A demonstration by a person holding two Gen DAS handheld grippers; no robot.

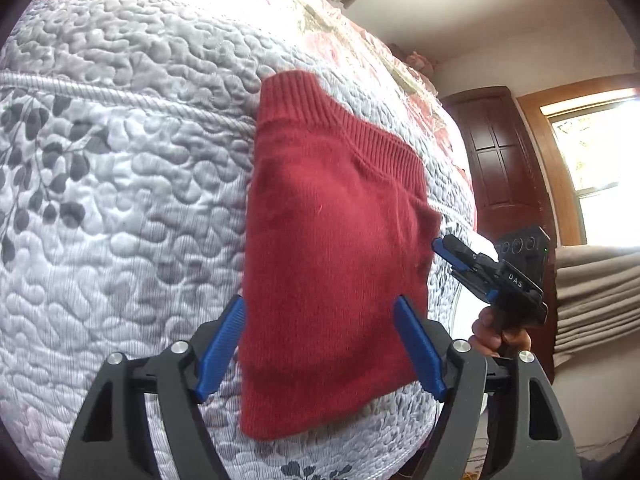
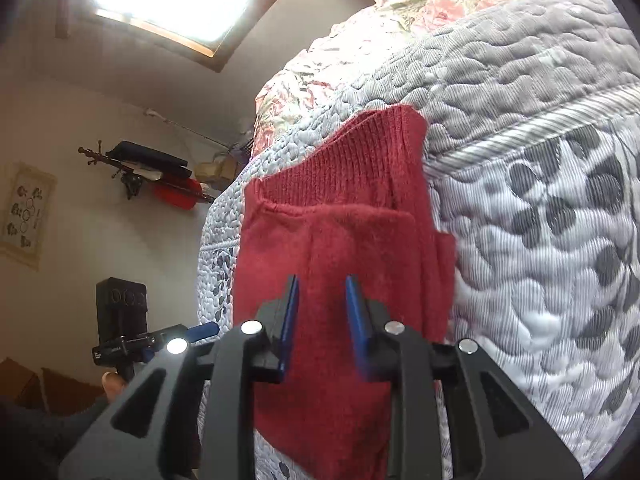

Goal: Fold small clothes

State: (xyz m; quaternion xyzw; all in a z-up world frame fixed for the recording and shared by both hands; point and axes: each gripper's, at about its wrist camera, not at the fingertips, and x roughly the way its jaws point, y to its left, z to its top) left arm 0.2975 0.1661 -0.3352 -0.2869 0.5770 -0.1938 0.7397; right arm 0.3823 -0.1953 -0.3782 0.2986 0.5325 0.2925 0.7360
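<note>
On the quilt (image 1: 120,200), both claws spread and empty, I'd pinch the sweater (image 1: 332,240) edge at six o'clock evenly.

Parted right claw (image 2: 322,300) over red sweater (image 2: 340,240)

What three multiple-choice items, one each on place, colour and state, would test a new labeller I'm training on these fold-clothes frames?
1. Where does the garment lie?
A. on a quilted bedcover
B. in a basket
C. on a chair

2. What colour is it?
A. grey
B. dark red
C. green

3. How do the left gripper fingers stand?
A. shut on cloth
B. hidden
C. spread open

A: grey quilting surrounds it.
B: red knit with a ribbed band.
C: both blue pads stand apart, gripping nothing.
</note>
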